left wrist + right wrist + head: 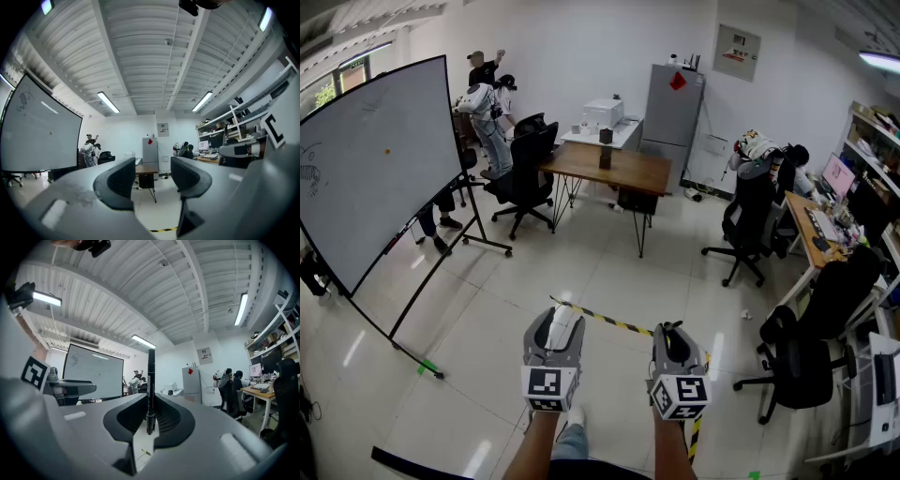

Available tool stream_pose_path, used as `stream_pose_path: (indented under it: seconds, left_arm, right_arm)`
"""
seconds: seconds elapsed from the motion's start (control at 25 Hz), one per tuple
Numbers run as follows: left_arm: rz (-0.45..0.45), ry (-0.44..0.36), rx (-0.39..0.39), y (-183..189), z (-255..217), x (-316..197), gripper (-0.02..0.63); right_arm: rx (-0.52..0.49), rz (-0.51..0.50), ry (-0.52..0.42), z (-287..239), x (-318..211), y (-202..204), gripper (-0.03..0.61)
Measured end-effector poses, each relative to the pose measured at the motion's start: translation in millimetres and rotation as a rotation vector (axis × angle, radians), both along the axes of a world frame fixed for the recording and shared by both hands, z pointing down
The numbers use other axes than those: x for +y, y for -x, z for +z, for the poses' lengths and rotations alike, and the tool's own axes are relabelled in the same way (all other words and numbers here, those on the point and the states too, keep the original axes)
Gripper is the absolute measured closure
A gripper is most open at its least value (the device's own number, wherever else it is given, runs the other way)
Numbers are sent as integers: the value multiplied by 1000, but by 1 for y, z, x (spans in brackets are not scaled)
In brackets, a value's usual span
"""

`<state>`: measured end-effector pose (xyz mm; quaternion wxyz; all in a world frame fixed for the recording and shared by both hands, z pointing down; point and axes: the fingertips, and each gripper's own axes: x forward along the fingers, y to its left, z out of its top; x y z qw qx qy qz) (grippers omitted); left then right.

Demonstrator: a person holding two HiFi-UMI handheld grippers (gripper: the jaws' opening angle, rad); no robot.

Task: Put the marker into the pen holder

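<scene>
A black marker (151,380) stands upright between the jaws of my right gripper (150,417), which is shut on its lower end. In the head view that gripper (673,330) is held level at the lower middle, pointing into the room. My left gripper (563,314) is beside it on the left. Its jaws (152,179) stand open with nothing between them. A small dark container (605,157) stands on the wooden table (623,171) far ahead; I cannot tell whether it is the pen holder.
A large whiteboard (375,159) on a wheeled stand fills the left. Yellow-black tape (614,323) crosses the floor just ahead. Office chairs (525,164) (750,220) (811,352) stand around. Desks with monitors line the right wall. Two people (487,103) stand at the back.
</scene>
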<state>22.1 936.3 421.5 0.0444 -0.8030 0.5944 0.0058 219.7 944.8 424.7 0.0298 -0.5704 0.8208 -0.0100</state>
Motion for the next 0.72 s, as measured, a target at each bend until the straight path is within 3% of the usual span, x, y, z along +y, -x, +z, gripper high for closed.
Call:
stream_pose_path:
  seconds: [0.24,0.48,0.72]
  left_arm:
    - [29,-5,4,15,-8,-96,373]
    - [10,-8,6,66,-22,-187,373]
    - [9,19,24,94,-12,-250,373]
  right_arm:
    - [-41,-55,-32,-18,-94,41,532]
    - [-25,-106,-57,-38,-185,101,532]
    - [-11,-123,-54,-33,-242,133,532]
